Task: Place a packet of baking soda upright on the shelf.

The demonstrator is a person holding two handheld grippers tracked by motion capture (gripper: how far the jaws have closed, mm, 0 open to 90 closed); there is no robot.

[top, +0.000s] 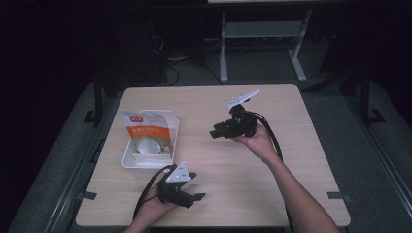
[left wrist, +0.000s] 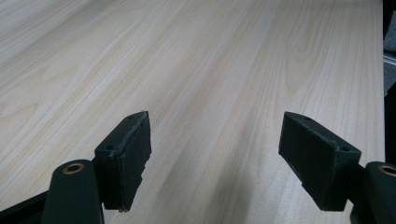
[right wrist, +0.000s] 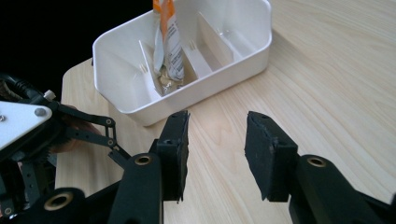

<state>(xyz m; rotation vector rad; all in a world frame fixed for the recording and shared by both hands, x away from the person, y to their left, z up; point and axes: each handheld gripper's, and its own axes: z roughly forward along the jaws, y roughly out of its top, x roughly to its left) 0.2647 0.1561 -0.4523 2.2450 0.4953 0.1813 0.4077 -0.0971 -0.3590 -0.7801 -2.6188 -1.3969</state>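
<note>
We find the left gripper (top: pixel 193 187) nearest the front edge of the counter (top: pixel 291 145), held in the person's left hand (top: pixel 158 206) just short of that edge. In the left gripper view its jaws stand wide apart with bare wood between them; nothing is held or touched. Open counter runs from it to the right edge, with free room across the whole near right quarter.

Just beyond it, towards the left edge, sits the white tray (top: pixel 127 158), a divided bin with upright partitions. The orange-and-white pouch (top: pixel 145 131) stands inside it, leaning against a partition in a middle compartment, as the right gripper view shows (right wrist: pixel 169 37). The tray's left wall lies close to the counter's left edge, well inside it.

Farther out, near mid-counter, we note the right gripper (top: pixel 214 132), raised above the surface in the right hand (top: pixel 257 141) and pointing left towards the tray, clearly apart from it. Its jaws are roughly half spread and hold nothing; only bare counter shows between them. The far part of the counter behind it is open to the back edge.
</note>
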